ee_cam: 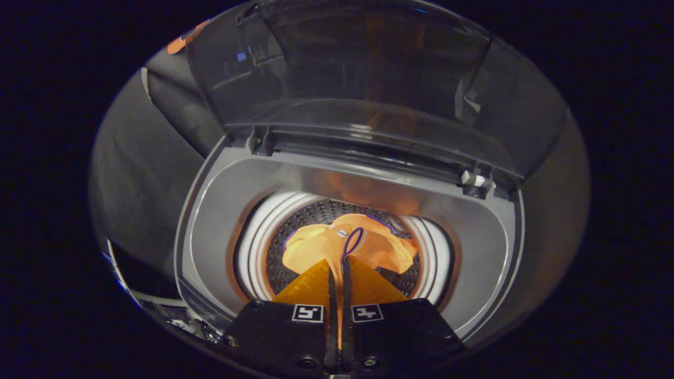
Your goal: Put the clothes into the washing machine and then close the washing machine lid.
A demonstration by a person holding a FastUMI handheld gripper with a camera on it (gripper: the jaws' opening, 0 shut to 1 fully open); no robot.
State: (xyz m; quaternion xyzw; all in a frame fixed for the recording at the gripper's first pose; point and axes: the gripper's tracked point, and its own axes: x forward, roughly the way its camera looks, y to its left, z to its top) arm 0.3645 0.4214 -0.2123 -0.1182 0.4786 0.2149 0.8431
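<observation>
While the gripper [337, 266] hangs over the open washer [221, 210], its fingers are pinched almost together on a fold of the orange cloth [337, 247], which trails from the tips down into the drum [284, 247]. Most of the cloth already lies inside the drum, spread toward its far side, with a thin dark cord loop [352, 243] just ahead of the fingertips.

I judge the cloth light, soft and limp: it will sag and bunch, offers no stiff edge, and should drop freely once the fingers part. A pinch on a gathered fold, as now, seems the sound way to hold it; the cord might snag on a fingertip, so a clean release matters.

Around the drum runs a pale ring [253, 247], set in the washer's grey top panel. The lid [337, 63] stands raised at the back edge, see-through and tinted, carried on hinges [260, 141] at the rear corners. Nothing blocks the drum mouth. For closing, the lid's upper edge looks like the place to push, and no cloth should be left draped over the ring.
</observation>
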